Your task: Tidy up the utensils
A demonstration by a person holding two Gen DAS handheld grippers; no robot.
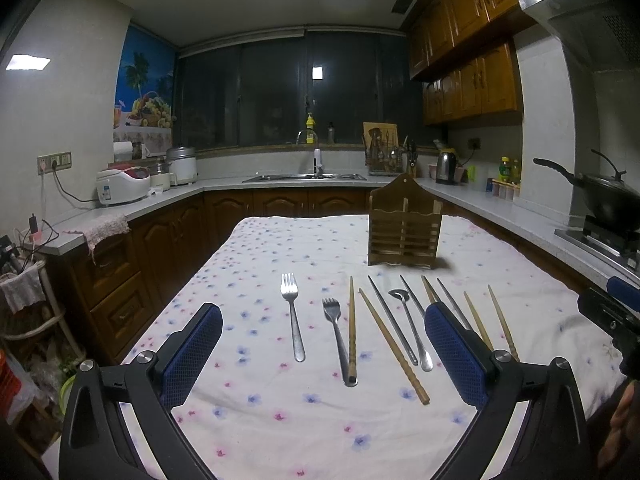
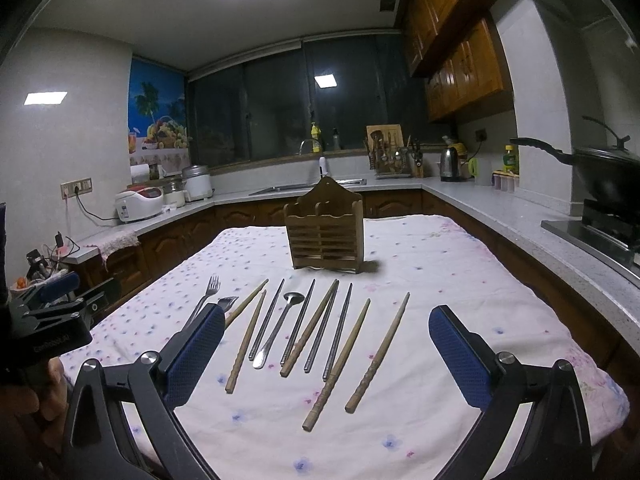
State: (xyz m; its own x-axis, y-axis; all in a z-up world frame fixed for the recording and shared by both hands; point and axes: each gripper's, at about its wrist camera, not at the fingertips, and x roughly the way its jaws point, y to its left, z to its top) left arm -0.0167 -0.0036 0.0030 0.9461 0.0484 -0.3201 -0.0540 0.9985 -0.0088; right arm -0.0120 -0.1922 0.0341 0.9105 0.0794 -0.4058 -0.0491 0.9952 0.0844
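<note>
A wooden slatted utensil holder (image 1: 405,229) (image 2: 325,232) stands upright on the floral tablecloth (image 1: 280,408) (image 2: 440,280). In front of it lie two metal forks (image 1: 293,316) (image 2: 206,294), a small metal spoon (image 1: 408,324) (image 2: 278,326), several wooden chopsticks (image 1: 394,346) (image 2: 378,354) and several metal chopsticks (image 1: 392,320) (image 2: 338,330) in a row. My left gripper (image 1: 324,356) hovers open over the near side, fingers either side of the forks and chopsticks. My right gripper (image 2: 326,356) is open too, with nothing between its fingers.
Kitchen counters wrap around the table: rice cookers (image 1: 122,184) at left, a sink (image 1: 304,177) at the back, a kettle (image 1: 446,166) and a wok (image 2: 600,172) on the stove at right. The other gripper shows at each view's edge (image 1: 612,316) (image 2: 52,316).
</note>
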